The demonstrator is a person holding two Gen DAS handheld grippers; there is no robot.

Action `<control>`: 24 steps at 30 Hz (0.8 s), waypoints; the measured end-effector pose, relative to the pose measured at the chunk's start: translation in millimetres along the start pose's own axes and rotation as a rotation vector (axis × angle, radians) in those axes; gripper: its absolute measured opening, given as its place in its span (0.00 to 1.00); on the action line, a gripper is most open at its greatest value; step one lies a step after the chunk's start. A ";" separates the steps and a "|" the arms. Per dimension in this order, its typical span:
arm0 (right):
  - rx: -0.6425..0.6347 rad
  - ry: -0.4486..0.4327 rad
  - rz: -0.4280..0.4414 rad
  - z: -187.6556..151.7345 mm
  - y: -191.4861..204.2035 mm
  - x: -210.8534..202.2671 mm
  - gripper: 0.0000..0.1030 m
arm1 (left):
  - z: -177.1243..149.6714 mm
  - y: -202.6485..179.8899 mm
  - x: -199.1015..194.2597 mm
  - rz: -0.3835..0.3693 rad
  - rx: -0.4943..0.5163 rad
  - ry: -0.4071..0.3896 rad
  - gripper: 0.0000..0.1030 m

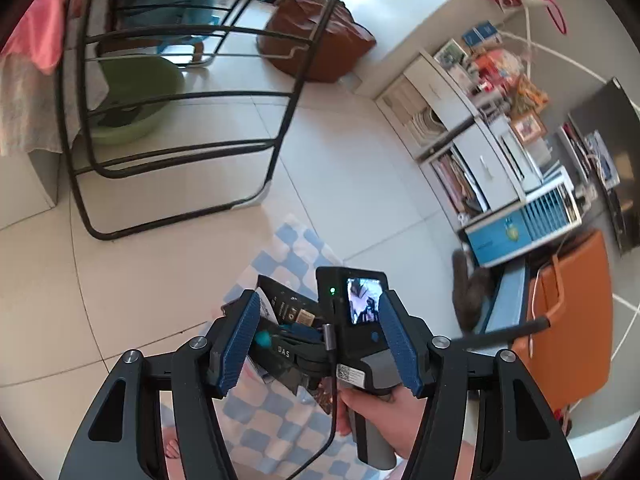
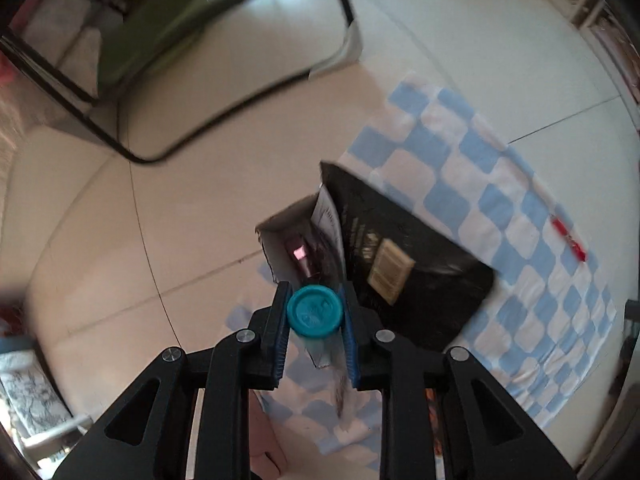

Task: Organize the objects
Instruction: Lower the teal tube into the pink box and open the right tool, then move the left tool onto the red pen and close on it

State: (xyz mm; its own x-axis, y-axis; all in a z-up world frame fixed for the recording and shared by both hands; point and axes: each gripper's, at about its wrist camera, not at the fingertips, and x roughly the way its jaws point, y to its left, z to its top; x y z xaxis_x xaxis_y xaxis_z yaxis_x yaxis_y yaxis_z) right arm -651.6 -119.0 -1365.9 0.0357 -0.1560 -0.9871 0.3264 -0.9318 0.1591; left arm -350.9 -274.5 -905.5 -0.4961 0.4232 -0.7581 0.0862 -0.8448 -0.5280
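My right gripper (image 2: 314, 289) points down at the floor, shut on a teal-capped clear bottle (image 2: 314, 312); both pads touch the cap's sides. Just beyond it stands a small open cardboard box (image 2: 280, 236) with a dark item inside. A flat black pack (image 2: 416, 264) with a gold label leans against that box. Both rest on a blue-and-white checked cloth (image 2: 500, 200). My left gripper (image 1: 319, 300) is open and holds nothing. Seen past its pads, a hand (image 1: 372, 408) grips the right gripper's handle above the black pack (image 1: 288, 304) and the teal cap (image 1: 262, 338).
A black metal rack (image 1: 180, 100) stands on the tiled floor ahead, with a green basin (image 1: 136, 96) behind it. A brown bag (image 1: 316, 40) sits farther back. Crowded shelves (image 1: 460, 140) and an orange bag (image 1: 568, 320) line the right. A red pen (image 2: 568, 240) lies on the cloth.
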 end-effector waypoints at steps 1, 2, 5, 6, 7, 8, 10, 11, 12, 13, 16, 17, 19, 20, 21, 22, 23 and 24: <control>-0.001 -0.021 0.011 -0.2 -2.3 -5.0 0.45 | 2.6 9.8 4.8 0.001 0.001 0.004 0.58; -0.004 -0.057 0.028 -2.4 -4.5 -14.1 0.52 | 2.6 9.2 10.3 0.003 0.006 0.004 0.58; 0.056 -0.153 0.168 -18.2 -30.0 -65.4 0.52 | 10.2 -5.9 28.3 0.031 0.079 0.004 0.58; 0.132 -0.186 0.276 -32.6 -55.2 -94.9 0.53 | 11.9 -20.8 40.9 0.037 0.149 0.015 0.58; 0.193 -0.203 0.346 -48.4 -74.1 -111.6 0.55 | 6.6 -42.1 60.1 0.033 0.264 0.038 0.58; 0.269 -0.218 0.414 -71.1 -98.9 -130.1 0.58 | 1.8 -67.7 86.9 0.025 0.397 0.065 0.58; 0.430 -0.258 0.471 -129.9 -154.5 -169.4 0.60 | -16.7 -117.6 128.3 0.014 0.681 0.108 0.58; 0.487 -0.275 0.438 -155.7 -177.2 -184.4 0.60 | -32.9 -150.1 160.0 0.008 0.892 0.121 0.58; 0.563 -0.295 0.372 -184.5 -203.1 -201.3 0.62 | -49.3 -176.0 190.3 -0.009 1.069 0.130 0.58; 0.627 -0.327 0.338 -208.3 -224.2 -214.8 0.62 | -66.8 -200.3 222.9 -0.054 1.234 0.155 0.58; 0.744 -0.454 0.337 -264.0 -274.7 -242.4 0.62 | -103.6 -245.9 308.6 -0.169 1.540 0.220 0.58; 0.771 -0.468 0.322 -273.6 -288.3 -245.5 0.62 | -114.0 -257.3 341.4 -0.192 1.620 0.247 0.58; 0.785 -0.460 0.290 -287.2 -314.0 -245.0 0.62 | -123.6 -270.4 412.0 -0.183 1.674 0.350 0.58; 0.790 -0.445 0.280 -292.5 -324.5 -243.0 0.62 | -123.8 -272.5 439.8 -0.163 1.662 0.397 0.58; 0.826 -0.437 0.269 -301.8 -339.3 -240.3 0.62 | -122.4 -273.5 468.0 -0.145 1.638 0.437 0.58; 0.862 -0.440 0.271 -309.5 -349.1 -239.0 0.62 | -121.3 -273.4 490.4 -0.145 1.610 0.471 0.58; 0.900 -0.446 0.284 -316.7 -359.5 -237.7 0.62 | -119.4 -272.0 511.0 -0.161 1.582 0.503 0.58; 0.925 -0.450 0.308 -319.5 -370.1 -235.8 0.62 | -117.2 -269.8 530.0 -0.171 1.565 0.529 0.58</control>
State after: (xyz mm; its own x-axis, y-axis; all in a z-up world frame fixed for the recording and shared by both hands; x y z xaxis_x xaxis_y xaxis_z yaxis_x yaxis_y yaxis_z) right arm -479.0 367.4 -1197.6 -0.4187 -0.3570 -0.8350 -0.4858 -0.6888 0.5381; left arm -535.8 216.1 -1209.7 -0.0509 0.3204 -0.9459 -0.9913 -0.1312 0.0089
